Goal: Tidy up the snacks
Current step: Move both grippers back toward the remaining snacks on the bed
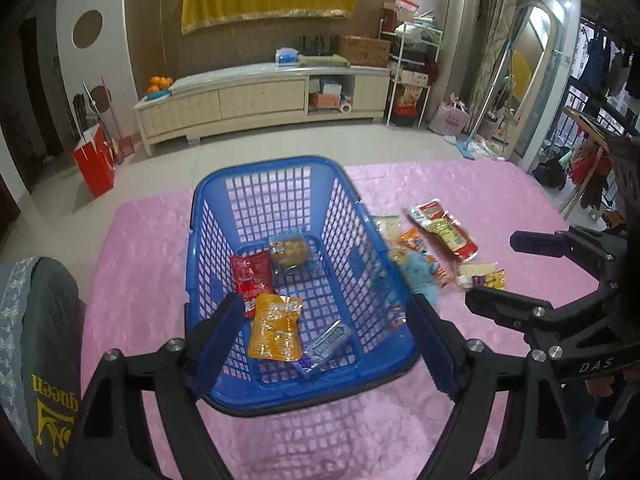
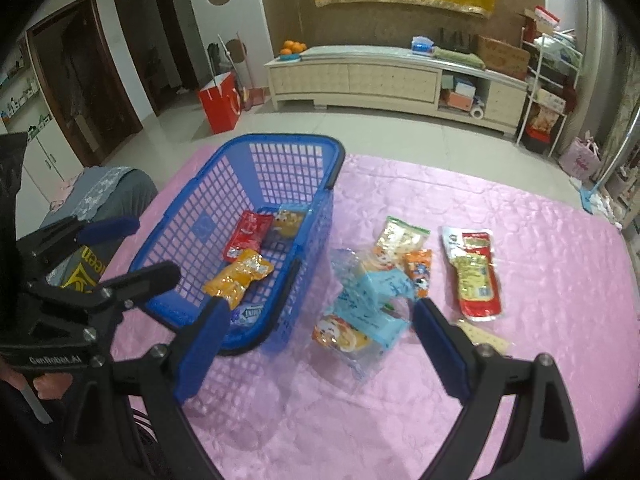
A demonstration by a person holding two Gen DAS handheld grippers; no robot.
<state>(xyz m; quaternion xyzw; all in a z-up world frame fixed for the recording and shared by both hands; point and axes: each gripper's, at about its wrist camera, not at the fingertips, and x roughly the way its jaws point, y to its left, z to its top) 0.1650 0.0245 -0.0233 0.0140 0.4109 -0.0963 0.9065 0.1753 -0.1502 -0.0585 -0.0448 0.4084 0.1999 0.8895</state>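
Observation:
A blue plastic basket [image 1: 208,216] stands on the pink tablecloth. Inside lie a red packet [image 1: 252,276], a brown snack in clear wrap [image 1: 288,254], an orange pouch [image 1: 276,330] and a blue-white packet [image 1: 320,350]. My left gripper [image 1: 326,340] hangs open above the basket's near end, holding nothing. My right gripper [image 2: 322,344] is open and empty over a clear bag of light blue packs [image 2: 372,300]. To the right of the basket lie an orange packet [image 2: 418,272], a green-white packet [image 2: 402,236] and a long red-yellow packet [image 2: 476,276].
A pale cracker packet [image 2: 484,338] lies by the right finger. A grey cushion with yellow lettering [image 1: 40,340] sits at the table's left edge. Beyond the table are tiled floor, a red paper bag [image 1: 94,160] and a long cream cabinet [image 1: 260,96].

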